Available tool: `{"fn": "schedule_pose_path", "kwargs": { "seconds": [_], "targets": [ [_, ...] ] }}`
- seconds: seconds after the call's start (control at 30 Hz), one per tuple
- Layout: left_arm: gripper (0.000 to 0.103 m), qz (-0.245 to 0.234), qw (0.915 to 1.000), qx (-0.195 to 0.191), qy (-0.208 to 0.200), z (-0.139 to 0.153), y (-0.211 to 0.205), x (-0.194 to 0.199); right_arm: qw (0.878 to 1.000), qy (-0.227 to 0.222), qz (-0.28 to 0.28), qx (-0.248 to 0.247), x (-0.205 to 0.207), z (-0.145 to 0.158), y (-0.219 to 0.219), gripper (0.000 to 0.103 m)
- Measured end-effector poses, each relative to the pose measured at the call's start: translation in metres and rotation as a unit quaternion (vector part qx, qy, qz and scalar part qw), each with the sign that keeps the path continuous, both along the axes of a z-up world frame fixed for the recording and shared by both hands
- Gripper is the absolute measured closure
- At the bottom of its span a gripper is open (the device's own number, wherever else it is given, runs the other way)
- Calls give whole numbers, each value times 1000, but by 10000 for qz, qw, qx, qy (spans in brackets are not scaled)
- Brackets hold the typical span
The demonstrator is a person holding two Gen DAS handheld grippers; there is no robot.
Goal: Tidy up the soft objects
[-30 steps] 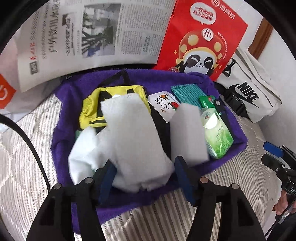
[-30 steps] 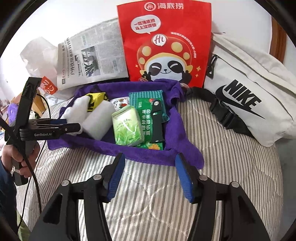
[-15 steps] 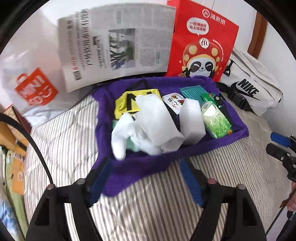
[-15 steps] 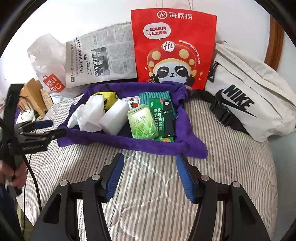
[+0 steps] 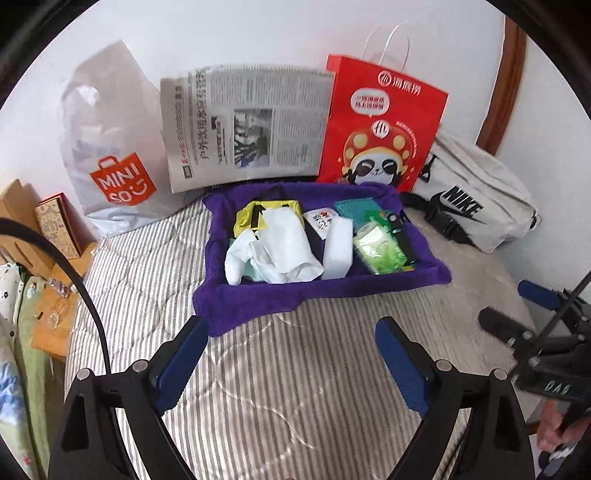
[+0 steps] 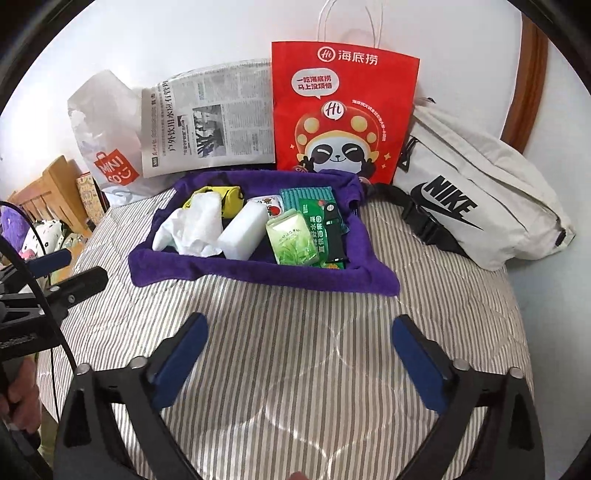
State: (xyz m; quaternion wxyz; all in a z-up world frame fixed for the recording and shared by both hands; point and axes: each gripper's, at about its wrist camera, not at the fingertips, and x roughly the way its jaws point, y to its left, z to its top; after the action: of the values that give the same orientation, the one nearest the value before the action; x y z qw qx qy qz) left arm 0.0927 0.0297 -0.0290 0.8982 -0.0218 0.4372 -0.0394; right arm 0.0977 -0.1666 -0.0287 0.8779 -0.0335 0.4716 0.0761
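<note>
A: Lighting: bright, even daylight; the plain white wall [image 6: 207, 33] is nearly washed out. Shadows soft and faint.

B: Optics: heavy fisheye bending, black vignette in every corner. Left view softer, with slight blur on the glossy red paper bag [image 5: 380, 122]; right view crisp, print legible.

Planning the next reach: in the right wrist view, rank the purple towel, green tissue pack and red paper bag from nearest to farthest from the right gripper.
From the right gripper:
1. Purple towel, its front edge just ahead.
2. Green tissue pack, lying on the towel, right of centre.
3. Red paper bag, upright against the wall behind.
</note>
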Motion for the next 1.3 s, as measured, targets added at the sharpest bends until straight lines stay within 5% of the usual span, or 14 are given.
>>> {"fn": "schedule_pose_path", "kwargs": {
  "seconds": [0.47,1.3],
  "targets": [
    [11,417,9990,-55,-125,25,-5,-40,9996,100,-257,-63,-21,14,-12,0],
    [11,366,9993,-48,-66,31,-6,-55,9991,-66,-334,-263,-41,30,-20,0]
  ]
}}
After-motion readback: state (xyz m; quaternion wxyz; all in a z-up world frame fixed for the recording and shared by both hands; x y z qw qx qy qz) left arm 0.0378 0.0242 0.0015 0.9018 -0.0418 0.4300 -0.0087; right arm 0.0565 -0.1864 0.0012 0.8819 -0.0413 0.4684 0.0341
